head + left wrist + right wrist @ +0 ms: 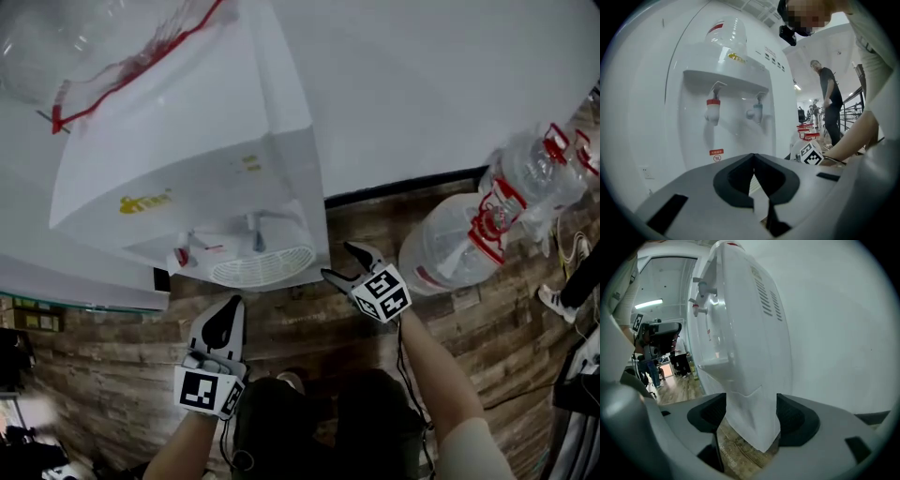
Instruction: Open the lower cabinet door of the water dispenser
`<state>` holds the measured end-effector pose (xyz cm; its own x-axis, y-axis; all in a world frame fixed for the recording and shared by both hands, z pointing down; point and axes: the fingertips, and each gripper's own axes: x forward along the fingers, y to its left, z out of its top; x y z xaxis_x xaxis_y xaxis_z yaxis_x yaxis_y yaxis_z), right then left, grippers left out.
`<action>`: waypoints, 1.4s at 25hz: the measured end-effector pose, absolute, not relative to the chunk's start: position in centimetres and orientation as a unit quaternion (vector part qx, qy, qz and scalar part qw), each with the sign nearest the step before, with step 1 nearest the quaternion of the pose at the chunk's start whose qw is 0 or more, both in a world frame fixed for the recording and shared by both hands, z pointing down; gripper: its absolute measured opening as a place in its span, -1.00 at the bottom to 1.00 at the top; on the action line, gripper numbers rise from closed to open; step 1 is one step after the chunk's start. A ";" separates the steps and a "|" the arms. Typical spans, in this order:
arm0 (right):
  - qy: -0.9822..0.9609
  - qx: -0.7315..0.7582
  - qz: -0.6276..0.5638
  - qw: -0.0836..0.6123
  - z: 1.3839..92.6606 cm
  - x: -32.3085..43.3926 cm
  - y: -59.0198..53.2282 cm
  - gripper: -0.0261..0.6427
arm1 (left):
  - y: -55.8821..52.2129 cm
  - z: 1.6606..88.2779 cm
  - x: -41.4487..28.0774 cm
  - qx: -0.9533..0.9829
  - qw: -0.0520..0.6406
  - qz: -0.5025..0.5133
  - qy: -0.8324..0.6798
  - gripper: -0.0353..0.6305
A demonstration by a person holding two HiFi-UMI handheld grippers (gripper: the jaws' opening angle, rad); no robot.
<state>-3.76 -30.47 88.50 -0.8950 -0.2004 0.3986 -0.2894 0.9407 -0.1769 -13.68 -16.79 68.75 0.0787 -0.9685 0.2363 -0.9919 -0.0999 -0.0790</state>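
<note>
Water dispenser point(187, 187) stands tall and upright, taps point(712, 105) facing the left gripper point(230, 309), which is pinched together, empty. The right gripper point(339, 262) gapes wide, aimed at its lower corner.

The floor point(309, 328) is made of dark, worn wooden planks. On it stands a white water dispenser point(206, 178), at about 11 o'clock in the head view, close to the white wall point(422, 84). At 2 o'clock a big clear water bottle point(450, 248) with a red label rests on the planks. A second bottle point(536, 169) is just beside it, further toward 2 o'clock. I cannot tell if they stand upright.
</note>
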 end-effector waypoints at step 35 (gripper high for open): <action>-0.961 0.078 0.046 0.261 90.3 -6.9 -27.0 0.07 | -18.7 71.2 -12.0 0.771 0.086 0.135 -0.617 -0.88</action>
